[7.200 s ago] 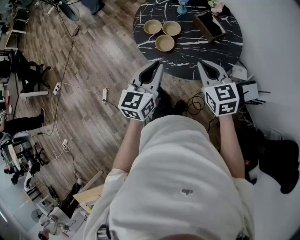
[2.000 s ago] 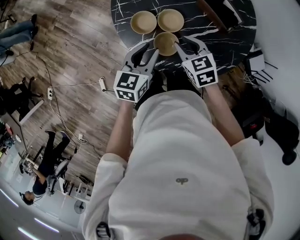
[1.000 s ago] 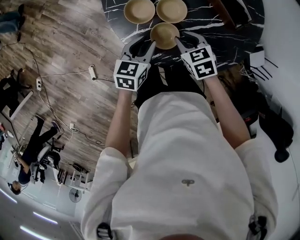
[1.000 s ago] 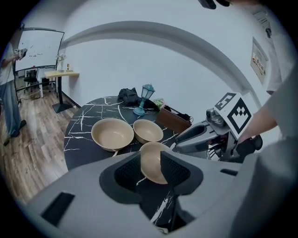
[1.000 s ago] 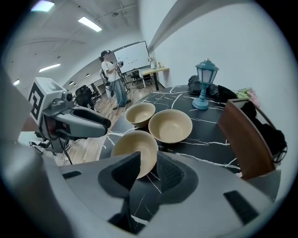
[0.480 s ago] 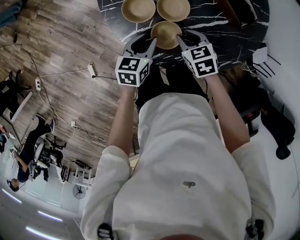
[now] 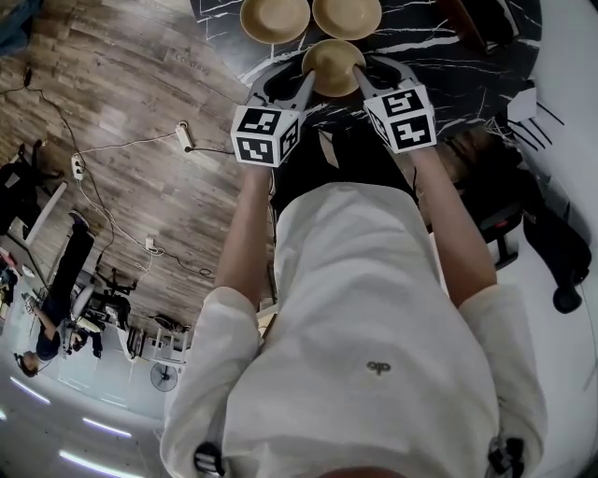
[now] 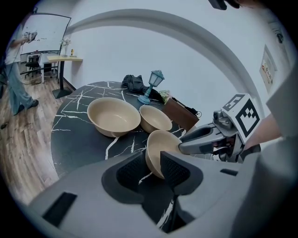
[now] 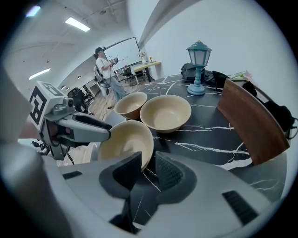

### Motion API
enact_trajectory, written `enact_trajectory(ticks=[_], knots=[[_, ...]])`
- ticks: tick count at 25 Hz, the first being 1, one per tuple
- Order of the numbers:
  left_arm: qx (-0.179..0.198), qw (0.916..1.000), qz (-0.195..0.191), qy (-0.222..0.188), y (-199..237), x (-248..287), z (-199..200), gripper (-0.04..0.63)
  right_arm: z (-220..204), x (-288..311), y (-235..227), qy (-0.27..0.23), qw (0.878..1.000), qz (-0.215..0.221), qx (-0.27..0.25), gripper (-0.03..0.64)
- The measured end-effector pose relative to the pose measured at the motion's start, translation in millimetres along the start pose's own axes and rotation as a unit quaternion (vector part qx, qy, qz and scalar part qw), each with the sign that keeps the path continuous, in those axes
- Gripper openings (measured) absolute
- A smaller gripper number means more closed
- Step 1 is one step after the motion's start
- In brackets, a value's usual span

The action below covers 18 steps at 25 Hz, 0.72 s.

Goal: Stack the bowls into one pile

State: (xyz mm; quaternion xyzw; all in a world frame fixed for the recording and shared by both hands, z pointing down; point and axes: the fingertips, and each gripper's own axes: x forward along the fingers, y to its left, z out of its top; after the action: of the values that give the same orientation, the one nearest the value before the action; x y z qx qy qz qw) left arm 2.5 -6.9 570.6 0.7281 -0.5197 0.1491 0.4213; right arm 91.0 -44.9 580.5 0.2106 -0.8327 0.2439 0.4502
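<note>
Bowl point(image 7: 332, 63) | rim inside left gripper point(image 7: 288, 84) | right gripper point(image 7: 378, 71) closing round it | square-marker cubes point(image 7: 263, 136)

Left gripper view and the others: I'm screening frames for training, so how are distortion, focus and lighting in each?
Left gripper view: heavy fisheye, dark corners, bent wall arch; the nearest bowl is sharp. Right gripper view: same bending, ceiling lights glare white, the table shows no harsh shadows. Head view: evenly lit, floor curving at the edges, the far bowls crowded against the top edge.
</note>
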Motion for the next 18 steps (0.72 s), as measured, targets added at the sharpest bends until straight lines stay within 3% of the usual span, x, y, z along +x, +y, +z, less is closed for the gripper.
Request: enact_trajectory(ticks=[18], knots=[[-0.002,0.9998,-0.019,0.005,-1.3,1.3,-2.4,0.058,0.0,-1.0,2.5,0.005,1.0,-0.015,0.012,0.071]])
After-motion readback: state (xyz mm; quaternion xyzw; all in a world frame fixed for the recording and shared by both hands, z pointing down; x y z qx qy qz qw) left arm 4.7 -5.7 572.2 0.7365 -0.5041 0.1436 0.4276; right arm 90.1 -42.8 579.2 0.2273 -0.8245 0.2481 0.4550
